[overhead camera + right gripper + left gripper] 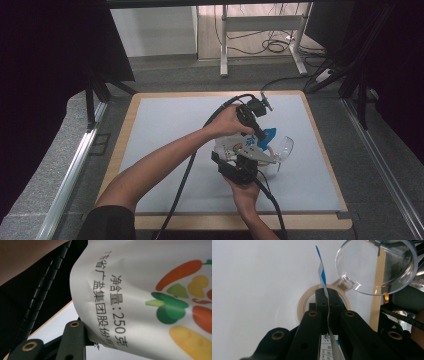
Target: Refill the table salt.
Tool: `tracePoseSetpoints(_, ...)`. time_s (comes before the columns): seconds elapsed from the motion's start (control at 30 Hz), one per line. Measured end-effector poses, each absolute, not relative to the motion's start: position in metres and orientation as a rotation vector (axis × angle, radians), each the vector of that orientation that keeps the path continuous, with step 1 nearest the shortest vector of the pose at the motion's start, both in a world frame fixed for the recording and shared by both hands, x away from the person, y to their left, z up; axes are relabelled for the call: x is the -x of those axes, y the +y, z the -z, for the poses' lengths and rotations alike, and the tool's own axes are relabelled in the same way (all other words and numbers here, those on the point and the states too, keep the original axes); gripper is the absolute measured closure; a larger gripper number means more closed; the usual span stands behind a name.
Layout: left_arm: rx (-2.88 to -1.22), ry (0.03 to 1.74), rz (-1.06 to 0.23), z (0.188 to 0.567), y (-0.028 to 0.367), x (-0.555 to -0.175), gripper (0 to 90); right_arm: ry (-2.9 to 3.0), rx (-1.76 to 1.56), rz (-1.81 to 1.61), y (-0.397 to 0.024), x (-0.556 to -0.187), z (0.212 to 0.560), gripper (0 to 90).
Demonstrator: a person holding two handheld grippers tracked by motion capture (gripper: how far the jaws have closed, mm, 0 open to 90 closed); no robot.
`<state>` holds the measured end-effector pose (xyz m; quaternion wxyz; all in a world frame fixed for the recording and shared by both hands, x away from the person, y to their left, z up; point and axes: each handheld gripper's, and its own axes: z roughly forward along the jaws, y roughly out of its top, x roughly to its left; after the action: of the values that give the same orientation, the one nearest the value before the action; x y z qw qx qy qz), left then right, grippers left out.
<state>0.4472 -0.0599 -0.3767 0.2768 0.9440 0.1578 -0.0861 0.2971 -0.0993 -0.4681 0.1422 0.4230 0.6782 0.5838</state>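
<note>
The white bag (235, 146) sits near the middle of the grey mat (165, 130), held up off it between both grippers. The left gripper (261, 139) comes at the bag from the far side; in the left gripper view (328, 298) its 2 jaws are pressed flat together on the bag's thin blue-and-white edge (322, 277), which stands up on edge between them. The right gripper (239, 167) meets the bag from the near side; in the right gripper view 1 black jaw (75, 340) lies against the lower corner of the bag's printed face (140, 290), which carries black print and drawings of vegetables. The second jaw is hidden behind the bag, so the jaws are part closed with the bag between them, clamped on that corner as far as can be seen.

Just beside the bag, on its right, a jar with a beige rim (272, 152) stands on the mat, its clear hinged lid (285, 147) flipped open and tilted away from the bag. In the left gripper view the round mouth of the jar (302, 305) lies straight below and beyond the bag's edge, and the lid (377, 265) stands up to the right of it. What is inside the jar cannot be told.

Left of the bag the mat is bare all the way to its wooden border (122, 135). Beyond the bag there is open mat up to the far edge. Right of the bag, past the lid, a narrower strip runs to the right border. The near edge lies close behind the right hand (245, 192).
</note>
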Motion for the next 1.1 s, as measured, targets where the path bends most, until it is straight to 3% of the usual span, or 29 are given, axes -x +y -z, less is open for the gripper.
tracePoseSetpoints(1.1, -2.532, 0.43, 0.233, 0.3785, -0.058, -0.4487, 89.9, 1.953, -1.233, -1.703, -0.0977, -0.2981, 0.4694, 58.4)
